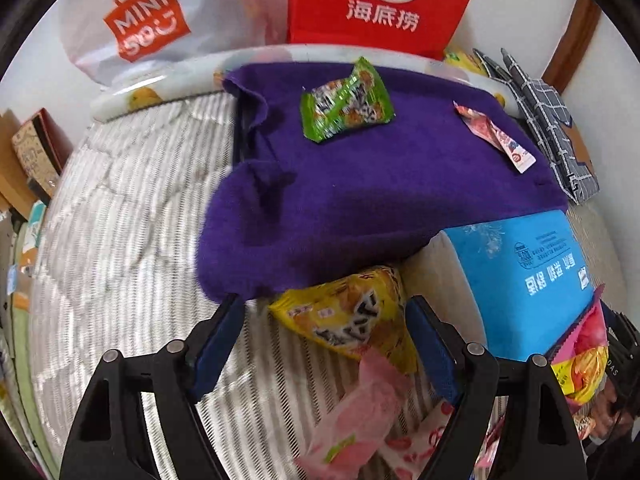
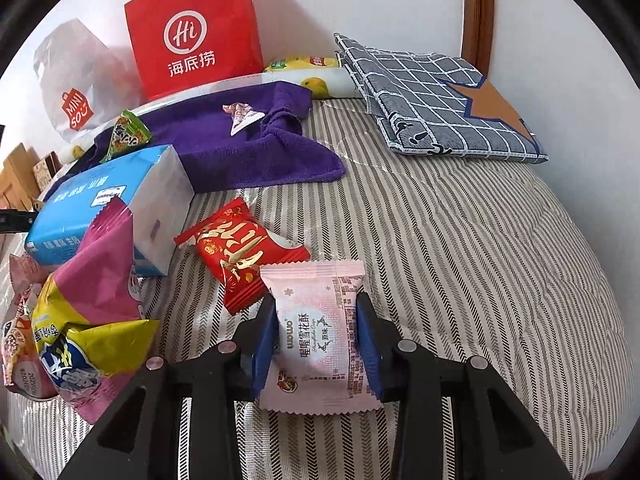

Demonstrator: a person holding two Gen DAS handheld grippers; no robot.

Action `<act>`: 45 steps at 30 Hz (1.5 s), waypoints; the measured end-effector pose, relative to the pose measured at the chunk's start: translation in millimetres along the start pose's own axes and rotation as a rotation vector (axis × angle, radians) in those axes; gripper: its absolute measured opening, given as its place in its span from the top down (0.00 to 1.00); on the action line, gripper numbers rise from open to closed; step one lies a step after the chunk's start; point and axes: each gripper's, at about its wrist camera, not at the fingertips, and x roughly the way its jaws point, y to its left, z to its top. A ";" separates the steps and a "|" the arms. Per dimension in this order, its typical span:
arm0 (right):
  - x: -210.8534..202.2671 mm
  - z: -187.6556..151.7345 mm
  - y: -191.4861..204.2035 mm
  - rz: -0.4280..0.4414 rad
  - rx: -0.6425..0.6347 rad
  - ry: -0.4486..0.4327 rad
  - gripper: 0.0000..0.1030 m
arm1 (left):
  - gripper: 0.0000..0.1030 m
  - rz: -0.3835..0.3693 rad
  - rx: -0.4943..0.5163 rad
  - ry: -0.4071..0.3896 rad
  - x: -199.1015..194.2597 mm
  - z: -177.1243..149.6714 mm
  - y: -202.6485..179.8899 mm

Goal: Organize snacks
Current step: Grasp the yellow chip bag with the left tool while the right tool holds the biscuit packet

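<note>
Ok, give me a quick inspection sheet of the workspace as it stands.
Surface: striped quilt, purple towel spread at the back.
Job's things: pink snack packet held; red packet beside it; green packet on the towel; yellow packet ahead of the left gripper.
Clutter: blue tissue pack, checked cloth.
Grippers: left gripper open, empty; right gripper shut on the pink packet.
Cables: nothing seen.
Surroundings: red paper bag, white Miniso bag against the wall.
</note>
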 end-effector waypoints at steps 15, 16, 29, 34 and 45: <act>-4.2 -0.2 5.3 -0.032 -0.017 -0.013 0.66 | 0.41 -0.035 -0.046 -0.077 -28.6 -7.9 17.6; -5.0 -0.1 6.7 -0.038 -0.021 -0.012 0.66 | 0.41 -0.032 -0.054 -0.090 -34.7 -8.3 20.2; -73.4 22.9 33.7 -0.018 -0.060 -0.107 0.66 | 0.41 -0.074 -0.057 -0.202 -98.0 -16.0 10.3; -96.2 41.3 45.0 0.001 -0.058 -0.156 0.66 | 0.41 -0.100 -0.054 -0.220 -110.8 -14.3 -1.1; -98.9 98.6 68.3 0.032 -0.020 -0.188 0.66 | 0.41 -0.114 -0.025 -0.269 -129.1 12.8 -24.6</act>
